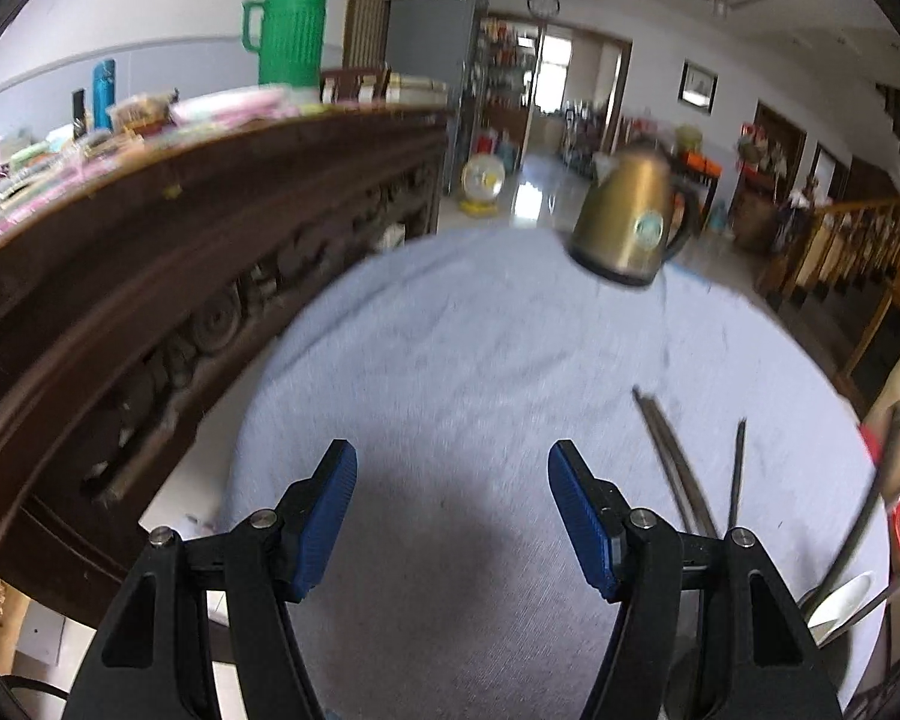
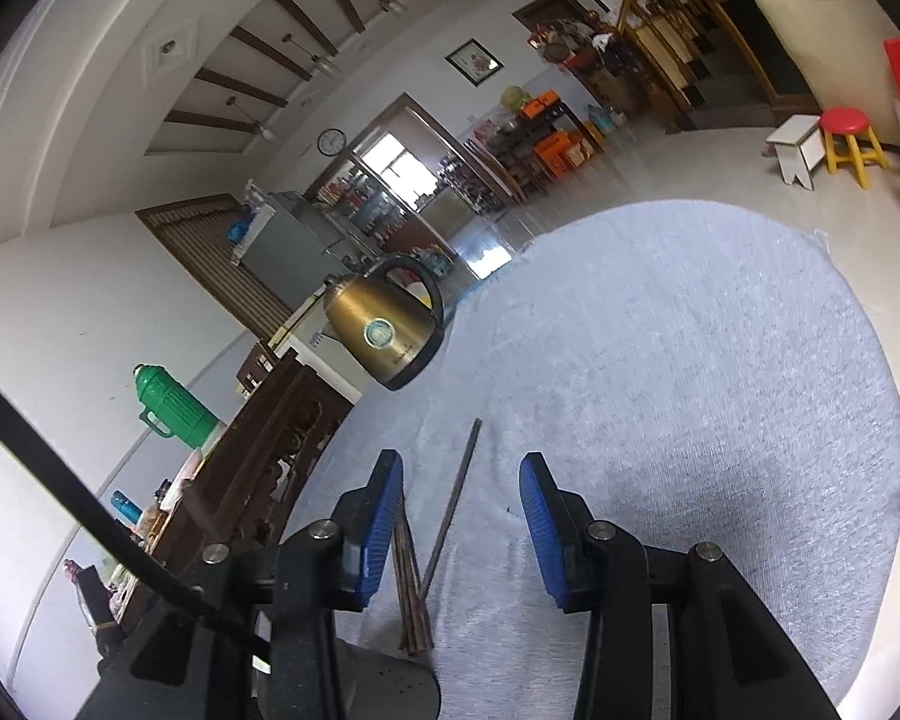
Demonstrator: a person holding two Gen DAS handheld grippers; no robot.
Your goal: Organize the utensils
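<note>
Thin dark chopsticks lying loose on pale blue cloth — left gripper and right gripper spread wide, empty.

I see a home, a big living room with a shop-like corner behind. A round table with a light cloth carries a brass kettle. A carved dark sideboard holds a green thermos. There is a wall clock, a framed picture, a wooden stair rail and a red stool.
</note>
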